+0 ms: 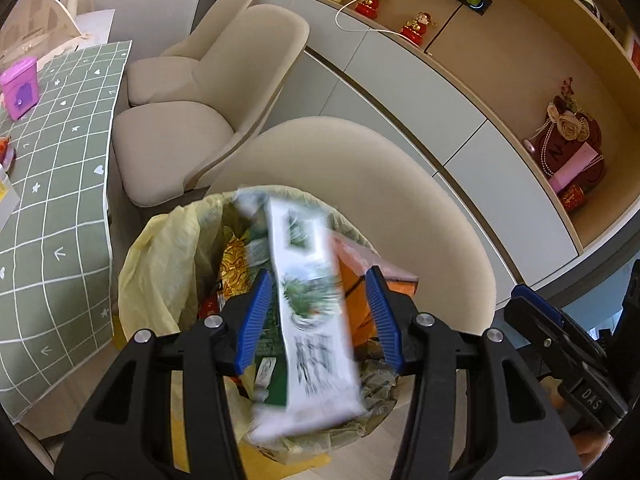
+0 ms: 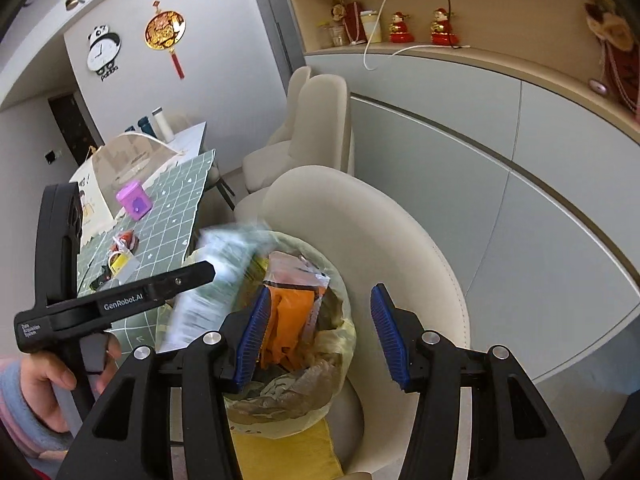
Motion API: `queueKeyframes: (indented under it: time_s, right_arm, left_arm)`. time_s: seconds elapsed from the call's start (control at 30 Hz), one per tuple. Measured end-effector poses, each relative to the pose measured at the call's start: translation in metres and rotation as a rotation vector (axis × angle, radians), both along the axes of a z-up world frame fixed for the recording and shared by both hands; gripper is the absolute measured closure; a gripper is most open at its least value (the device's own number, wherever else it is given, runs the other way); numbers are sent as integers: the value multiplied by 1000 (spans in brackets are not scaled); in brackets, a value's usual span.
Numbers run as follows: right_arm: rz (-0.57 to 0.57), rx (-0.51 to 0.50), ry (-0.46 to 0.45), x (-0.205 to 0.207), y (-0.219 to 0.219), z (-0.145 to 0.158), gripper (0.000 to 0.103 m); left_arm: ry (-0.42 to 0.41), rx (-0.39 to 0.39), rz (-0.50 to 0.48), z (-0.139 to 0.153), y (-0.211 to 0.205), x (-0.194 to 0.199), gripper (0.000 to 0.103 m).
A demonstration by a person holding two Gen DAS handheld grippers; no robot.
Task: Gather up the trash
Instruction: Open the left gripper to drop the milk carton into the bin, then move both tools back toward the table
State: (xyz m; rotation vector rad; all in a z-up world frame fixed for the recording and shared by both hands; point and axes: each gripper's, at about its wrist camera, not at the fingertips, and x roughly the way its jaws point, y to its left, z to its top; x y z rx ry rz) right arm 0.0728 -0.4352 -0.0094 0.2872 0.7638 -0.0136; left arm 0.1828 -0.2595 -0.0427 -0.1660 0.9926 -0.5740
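A white and green carton (image 1: 308, 312), blurred by motion, is between the open fingers of my left gripper (image 1: 320, 316), directly over a trash bin lined with a yellow bag (image 1: 160, 264). The fingers stand apart from the carton's sides. The bin holds an orange packet (image 1: 360, 280), gold wrappers and other trash. In the right wrist view the bin (image 2: 344, 344) is below my open, empty right gripper (image 2: 324, 336), with the blurred carton (image 2: 216, 276) at its left rim beside the left gripper's body (image 2: 120, 300).
Beige chairs (image 1: 360, 168) stand behind the bin. A table with a green grid cloth (image 1: 52, 216) is to the left, carrying a purple box (image 1: 20, 88) and small scraps (image 2: 120, 256). White cabinets and a shelf with red figurines (image 1: 416, 28) line the right.
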Motion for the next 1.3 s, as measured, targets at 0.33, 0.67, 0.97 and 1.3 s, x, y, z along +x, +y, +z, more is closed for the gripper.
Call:
queueKeyframes:
  time_s: [0.33, 0.67, 0.97, 1.3]
  right_arm:
    - [33, 16, 3, 1, 11, -7, 54]
    - [156, -25, -13, 27, 78, -1, 54]
    - [249, -80, 1, 61, 161, 2, 46]
    - [267, -22, 74, 112, 255, -5, 46]
  left_arm:
    - [-68, 55, 4, 24, 28, -18, 55]
    - [-144, 163, 89, 41, 118, -25, 55]
    - [-128, 183, 228, 32, 232, 5, 55]
    - [-70, 157, 335, 13, 371, 56, 55]
